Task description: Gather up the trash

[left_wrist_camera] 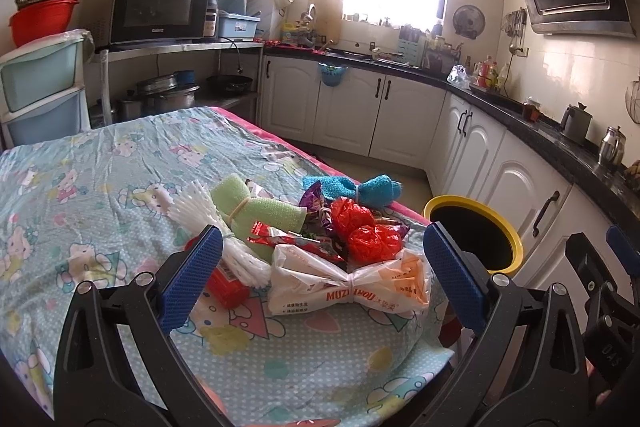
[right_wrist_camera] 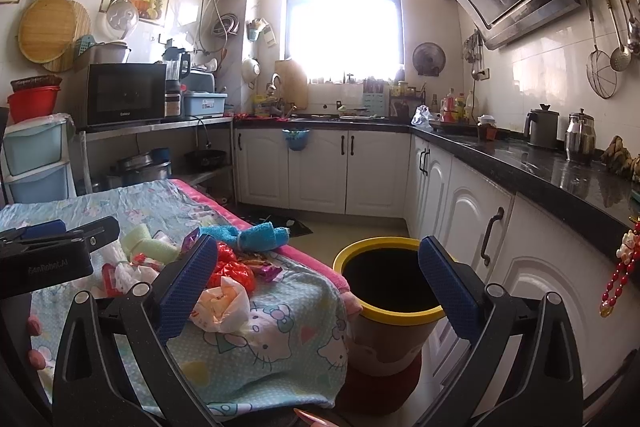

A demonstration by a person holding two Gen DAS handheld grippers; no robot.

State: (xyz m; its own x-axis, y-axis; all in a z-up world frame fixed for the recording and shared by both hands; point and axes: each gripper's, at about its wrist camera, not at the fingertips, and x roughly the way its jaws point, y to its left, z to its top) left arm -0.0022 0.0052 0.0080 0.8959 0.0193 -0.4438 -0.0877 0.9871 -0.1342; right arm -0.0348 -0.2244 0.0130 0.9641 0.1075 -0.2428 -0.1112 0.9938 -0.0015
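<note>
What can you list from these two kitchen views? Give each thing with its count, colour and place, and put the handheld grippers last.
Tied plastic bag: one, white and orange, nearest edge of the pile on the table.
Crumpled red wrappers: two balls, red, middle of the pile.
Green bundle: one, light green, tied with a band, left of the pile.
Blue bundle: one, blue, tied, far side of the pile.
White foam net: one, white, left of the pile.
Tablecloth: one, pale blue cartoon print, over the table.
Trash bin: one, yellow rim, on the floor right of the table, looks empty.
Microwave: one, black, shelf at left.
Left gripper: blue pads, open, facing the pile.
Right gripper: blue pads, open, by the bin.
</note>
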